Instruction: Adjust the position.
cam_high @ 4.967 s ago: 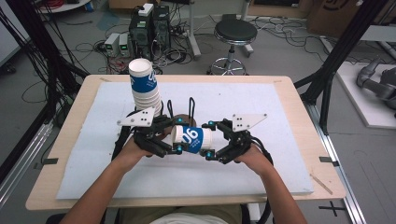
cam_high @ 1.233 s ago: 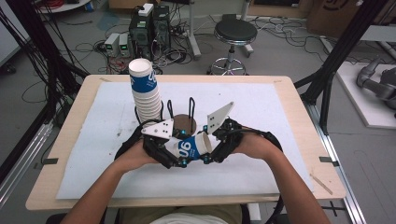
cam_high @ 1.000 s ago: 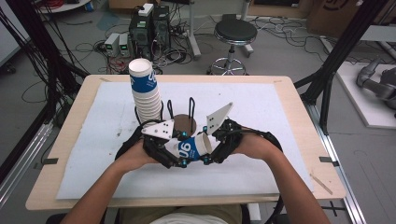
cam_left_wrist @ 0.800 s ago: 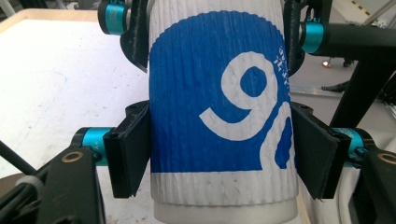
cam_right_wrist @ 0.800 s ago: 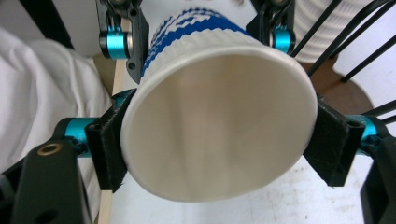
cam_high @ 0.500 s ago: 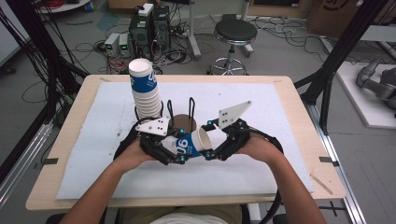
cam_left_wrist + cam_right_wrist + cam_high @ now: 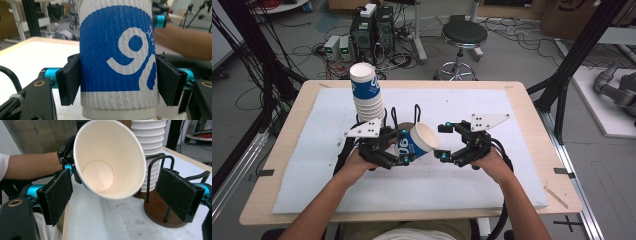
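Blue-and-white ribbed paper cup [image 7: 416, 144], light and easily crushed, is clamped at mid-wall by the left gripper [image 7: 393, 147] above the table, while the right gripper [image 7: 443, 141], jaws just opened, is left empty.

cup: ribbed white paper cup [image 7: 417, 143], blue band (white lettering)
pose: tipped sideways, mouth facing right, above table

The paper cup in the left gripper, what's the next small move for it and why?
Probably carry the paper cup up toward the stack of cups and turn it to line up. The left gripper clamps it on its side, mouth facing the right gripper, whose jaws have just been opening and stand apart from the rim, nothing between them. The cup holder has an empty spot too.
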`<state>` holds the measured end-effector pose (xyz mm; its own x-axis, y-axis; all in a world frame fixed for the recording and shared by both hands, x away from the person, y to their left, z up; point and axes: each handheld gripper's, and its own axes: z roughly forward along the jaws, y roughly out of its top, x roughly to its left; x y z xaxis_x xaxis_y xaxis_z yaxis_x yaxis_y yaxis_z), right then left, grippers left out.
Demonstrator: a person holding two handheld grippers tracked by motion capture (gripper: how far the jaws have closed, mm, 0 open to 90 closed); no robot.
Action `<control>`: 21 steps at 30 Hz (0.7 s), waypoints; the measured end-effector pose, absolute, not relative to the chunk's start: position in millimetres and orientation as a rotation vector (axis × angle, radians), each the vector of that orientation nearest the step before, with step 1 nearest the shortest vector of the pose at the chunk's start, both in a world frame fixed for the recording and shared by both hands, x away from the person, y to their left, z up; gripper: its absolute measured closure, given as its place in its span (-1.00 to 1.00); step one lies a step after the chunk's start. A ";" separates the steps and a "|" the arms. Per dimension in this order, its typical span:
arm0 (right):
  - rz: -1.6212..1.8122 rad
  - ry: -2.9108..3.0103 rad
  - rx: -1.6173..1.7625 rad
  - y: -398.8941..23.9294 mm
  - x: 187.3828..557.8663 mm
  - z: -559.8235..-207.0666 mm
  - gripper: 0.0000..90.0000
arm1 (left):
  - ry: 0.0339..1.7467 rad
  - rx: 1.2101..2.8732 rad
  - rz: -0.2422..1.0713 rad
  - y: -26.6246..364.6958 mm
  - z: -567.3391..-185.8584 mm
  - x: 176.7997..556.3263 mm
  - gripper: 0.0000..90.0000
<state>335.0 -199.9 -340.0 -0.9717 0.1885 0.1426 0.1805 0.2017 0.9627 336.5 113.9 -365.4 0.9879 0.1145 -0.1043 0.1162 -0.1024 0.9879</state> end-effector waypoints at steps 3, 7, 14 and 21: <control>1.993 2.393 0.373 -196.6 334.5 -343.8 -0.70 | 0.165 1.641 -0.021 114.4 -366.4 337.3 -0.37; 2.092 2.342 0.397 -188.0 334.4 -351.1 -0.69 | 0.161 1.600 -0.023 114.4 -364.9 335.7 -0.37; 2.177 2.299 0.388 -182.5 335.0 -353.2 -0.69 | 0.159 1.591 -0.010 115.7 -363.6 335.1 -0.37; 2.178 2.299 0.379 -181.4 333.9 -353.1 -0.69 | 0.153 1.608 -0.010 112.8 -365.1 334.5 -0.37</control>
<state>333.9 -181.4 -353.1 -0.9706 0.1386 0.1970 0.2041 0.0393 0.9782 334.5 112.8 -365.1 0.9906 0.0918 -0.1010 0.1046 -0.0354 0.9939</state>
